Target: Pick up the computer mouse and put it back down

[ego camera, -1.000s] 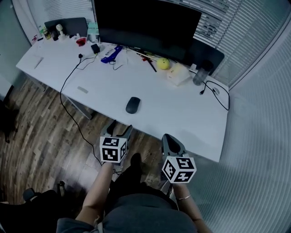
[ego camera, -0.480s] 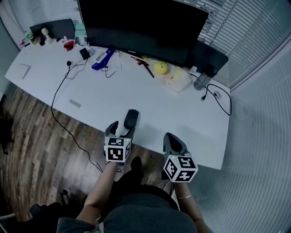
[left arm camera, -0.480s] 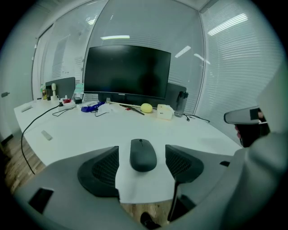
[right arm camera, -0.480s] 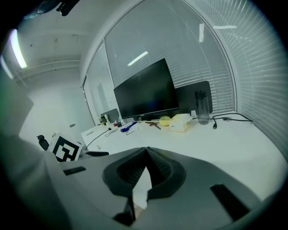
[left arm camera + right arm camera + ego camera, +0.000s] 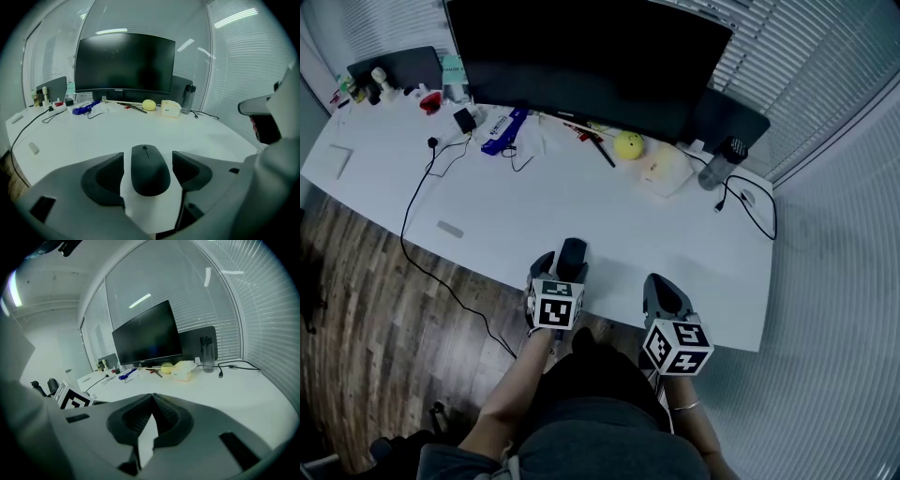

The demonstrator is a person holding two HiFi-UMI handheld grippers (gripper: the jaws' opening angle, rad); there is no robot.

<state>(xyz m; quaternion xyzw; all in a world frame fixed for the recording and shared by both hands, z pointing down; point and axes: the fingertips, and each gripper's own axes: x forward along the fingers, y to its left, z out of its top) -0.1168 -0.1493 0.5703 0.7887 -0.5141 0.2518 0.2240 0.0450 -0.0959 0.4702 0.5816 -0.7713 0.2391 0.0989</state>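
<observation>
The left gripper [image 5: 147, 158] has its jaws spread wide on either side of the computer mouse [image 5: 149, 171]. A thin strip of white shows between each pad and the mouse's flanks, so nothing is gripped. The dark mouse lies flat on the white desk [image 5: 609, 216], scroll wheel pointing away towards the monitor [image 5: 581, 56], and sits close to the desk's near edge. The right gripper [image 5: 152, 395] has its jaws pressed together at the tips with nothing between them.

In the head view the left gripper [image 5: 561, 269] reaches just over the front edge around the mouse [image 5: 572, 253]. The right gripper [image 5: 662, 287] is apart from it on the right, at the same edge.

Beyond the mouse the desk is a broad bare stretch. The clutter is lined up along the far side under the monitor: a blue object [image 5: 502, 129], a yellow ball [image 5: 628, 144], a cream box [image 5: 664, 169] and a dark bottle [image 5: 715, 167]. A black cable [image 5: 420, 217] trails off the left edge to the wood floor [image 5: 375, 319]. Slatted blinds [image 5: 825, 56] close off the right side and the back.

Both forearms extend forward from the body, the left forearm [image 5: 514, 389] angled up towards the desk
</observation>
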